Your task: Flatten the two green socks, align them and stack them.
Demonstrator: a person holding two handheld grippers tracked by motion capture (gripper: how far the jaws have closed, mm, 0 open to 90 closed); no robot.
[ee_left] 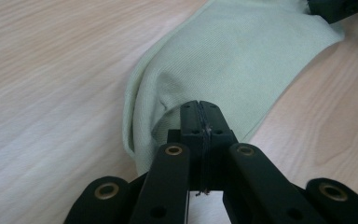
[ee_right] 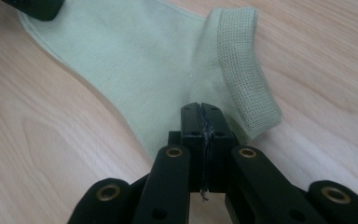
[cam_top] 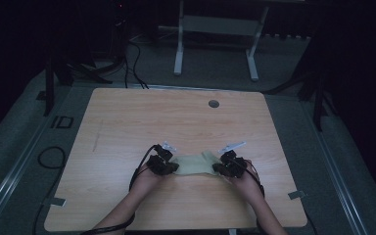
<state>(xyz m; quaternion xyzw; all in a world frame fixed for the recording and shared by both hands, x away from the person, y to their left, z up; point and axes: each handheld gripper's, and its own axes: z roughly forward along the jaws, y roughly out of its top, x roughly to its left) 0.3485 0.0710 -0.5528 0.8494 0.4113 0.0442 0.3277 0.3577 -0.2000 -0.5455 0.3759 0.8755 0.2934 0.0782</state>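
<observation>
Where both grippers clamp it, sock (cam_top: 196,164) lengthwise left-right, cuff rightward.

both grippers, left (cam_top: 173,166) and right (cam_top: 219,168), grip a pale green cloth (cam_top: 196,163) on the wooden table (cam_top: 127,122).

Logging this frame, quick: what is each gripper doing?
Left gripper: closed on the sock's toe end.
Right gripper: closed on the sock near its cuff.

The place looked like a dim lab or recording room. Beyond the grippers stood a bare wooden table (cam_top: 127,122) on grey carpet (cam_top: 215,63), loose cables (cam_top: 132,58) trailing behind it, and a white desk frame (cam_top: 215,34) farther back in darkness.
</observation>
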